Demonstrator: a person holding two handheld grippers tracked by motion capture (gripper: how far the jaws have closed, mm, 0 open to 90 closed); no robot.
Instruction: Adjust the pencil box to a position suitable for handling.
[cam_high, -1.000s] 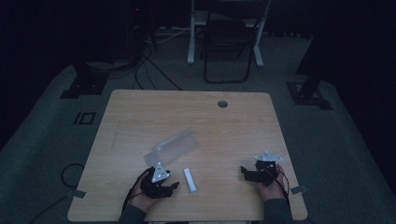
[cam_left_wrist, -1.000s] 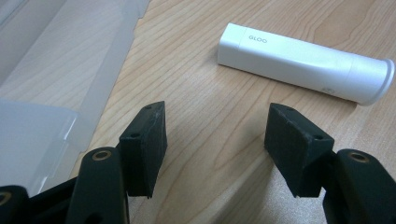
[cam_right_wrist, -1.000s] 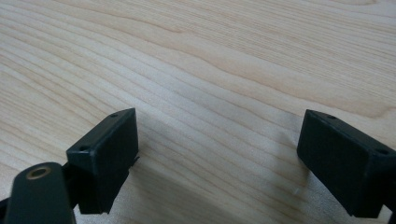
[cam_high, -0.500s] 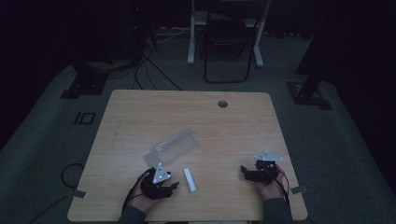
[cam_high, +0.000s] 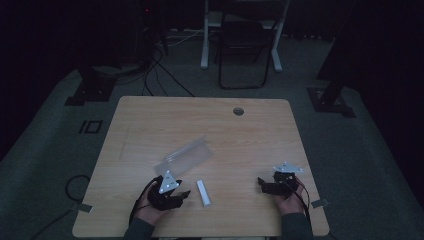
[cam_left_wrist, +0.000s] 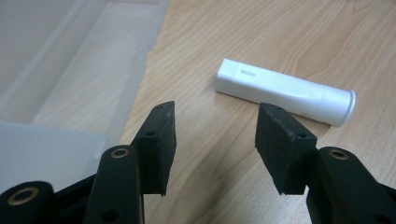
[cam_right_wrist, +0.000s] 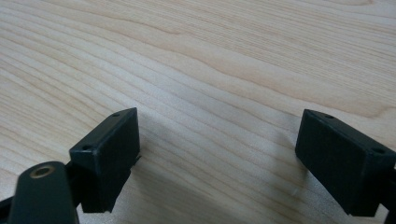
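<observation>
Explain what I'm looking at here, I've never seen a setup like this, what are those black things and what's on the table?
A person sits at a light wooden table, holding a black two-jaw claw in each hand: the left claw and the right claw. One picture comes from a camera above the table; the other two ride on the claws and look along their jaws. On the table lie a white plastic tube with a cap and a clear plastic sheet, folded. Nothing is held. The left claw's jaws have just been closing, with only bare table between them; the tube lies just beyond. The right claw stands open.

Tube (cam_high: 203, 193) lies on table (cam_high: 260, 135); clear bag (cam_high: 185, 156) just behind it
</observation>
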